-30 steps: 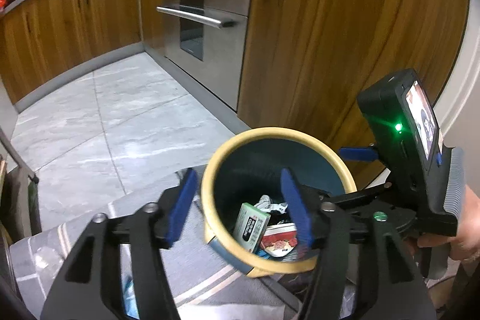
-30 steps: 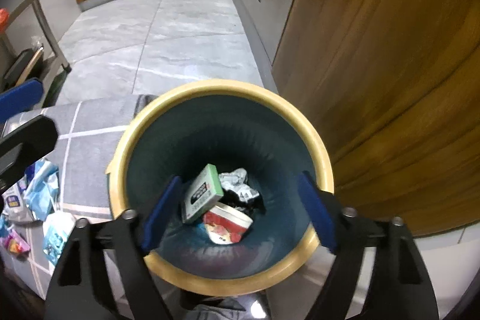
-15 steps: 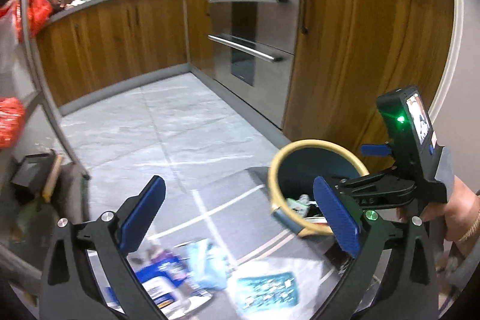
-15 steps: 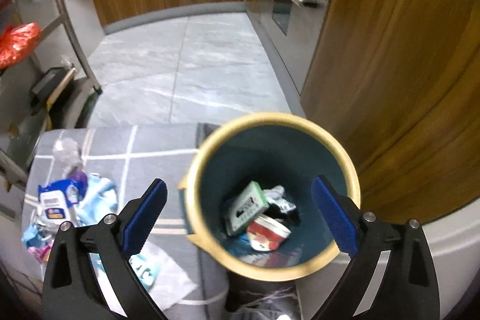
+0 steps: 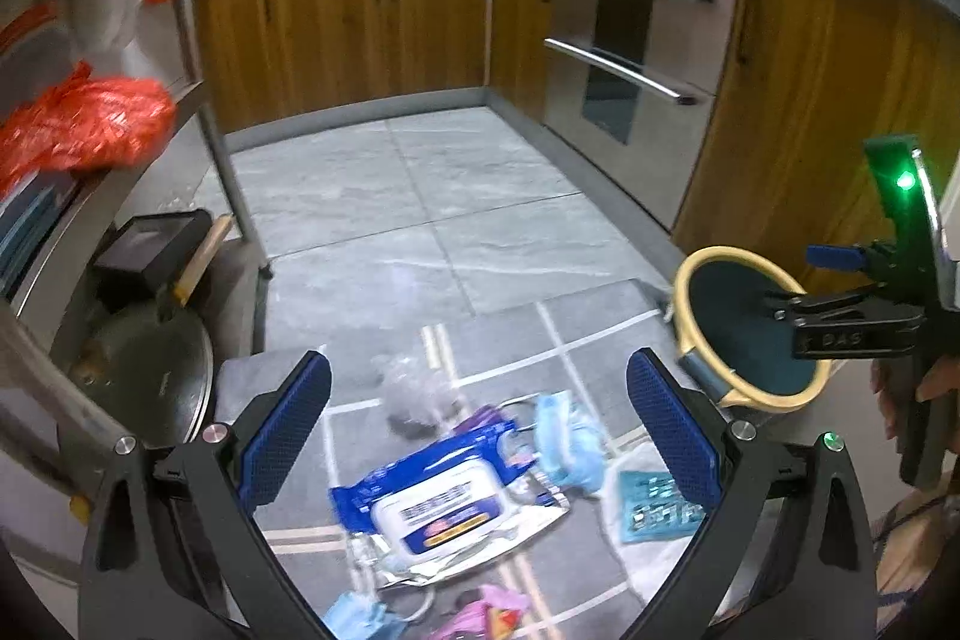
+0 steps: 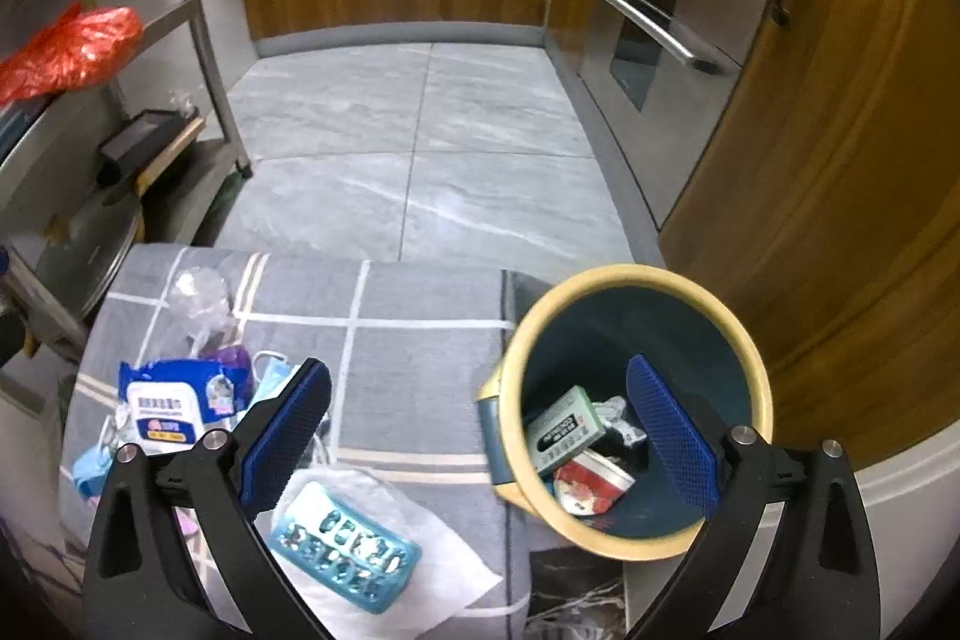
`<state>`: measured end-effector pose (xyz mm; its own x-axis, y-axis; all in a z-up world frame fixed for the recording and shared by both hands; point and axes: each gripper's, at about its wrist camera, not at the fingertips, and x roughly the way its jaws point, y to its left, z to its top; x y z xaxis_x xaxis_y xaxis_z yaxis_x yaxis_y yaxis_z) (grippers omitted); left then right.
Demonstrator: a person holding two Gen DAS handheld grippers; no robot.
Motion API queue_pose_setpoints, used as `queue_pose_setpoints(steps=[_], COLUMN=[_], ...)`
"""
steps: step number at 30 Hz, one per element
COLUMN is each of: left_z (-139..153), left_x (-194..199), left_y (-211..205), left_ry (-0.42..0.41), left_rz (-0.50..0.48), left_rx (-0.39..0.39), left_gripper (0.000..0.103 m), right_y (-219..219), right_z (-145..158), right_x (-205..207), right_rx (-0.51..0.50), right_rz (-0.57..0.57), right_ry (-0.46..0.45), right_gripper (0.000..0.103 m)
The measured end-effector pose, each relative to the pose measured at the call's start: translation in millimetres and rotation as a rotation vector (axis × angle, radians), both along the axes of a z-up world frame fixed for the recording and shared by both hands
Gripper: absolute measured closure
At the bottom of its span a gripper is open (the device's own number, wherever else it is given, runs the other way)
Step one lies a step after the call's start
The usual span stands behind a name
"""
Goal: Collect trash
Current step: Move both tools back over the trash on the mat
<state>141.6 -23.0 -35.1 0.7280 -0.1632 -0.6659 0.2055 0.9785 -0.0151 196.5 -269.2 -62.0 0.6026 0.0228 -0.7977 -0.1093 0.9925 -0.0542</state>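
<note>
A teal bin with a yellow rim [image 6: 744,340] stands on the floor by the wooden cabinets; a green box [image 6: 564,427], a red-and-white pack [image 6: 591,481] and crumpled wrappers lie inside. It also shows in the left wrist view [image 5: 702,382]. Trash lies on a grey rug: a blue wet-wipes pack [image 5: 426,511] [image 6: 162,409], a teal blister pack [image 6: 345,547] [image 5: 651,505], blue masks [image 5: 561,436], clear plastic [image 6: 198,295]. My left gripper [image 5: 480,445] is open and empty above the wipes pack. My right gripper [image 6: 480,439] is open and empty, between bin and trash.
A metal shelf rack [image 5: 198,40] with orange bags [image 5: 78,124] stands at the left, with a black box [image 5: 147,250] and a pot lid [image 5: 150,376] low down. An oven [image 5: 630,52] and wooden cabinets [image 6: 840,160] line the back and right. The floor is grey tile [image 6: 420,148].
Both grippers have pulled back from the bin and swung left. My left gripper went from over the bin to over the trash pile. The bin's contents are unchanged.
</note>
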Motion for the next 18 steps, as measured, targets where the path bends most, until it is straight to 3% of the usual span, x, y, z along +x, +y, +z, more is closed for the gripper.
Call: queue_pose_setpoints(steps=[4,9,18], left_z=[-7.8,-22.4,-56.9], left_x=[0.8,9.9,42.6], left_y=[20.5,34.4,54.0], left_ry=[0.012,0.039,0.075], left_rz=[0.028,0.04,0.033], left_rx=[0.006,0.073,0.164], left_gripper=[0.006,0.006,0.006], right_y=[10.3,18.0,41.4], right_z=[-3.0,-5.5,-35.3], right_x=[0.1,6.0,18.8], right_rx=[-0.003,0.062,0.189], right_rz=[0.02,0.02,-0.123], right_ry=[0.006,0.03,0.093], right_gripper=[0.005,0.005,0.005])
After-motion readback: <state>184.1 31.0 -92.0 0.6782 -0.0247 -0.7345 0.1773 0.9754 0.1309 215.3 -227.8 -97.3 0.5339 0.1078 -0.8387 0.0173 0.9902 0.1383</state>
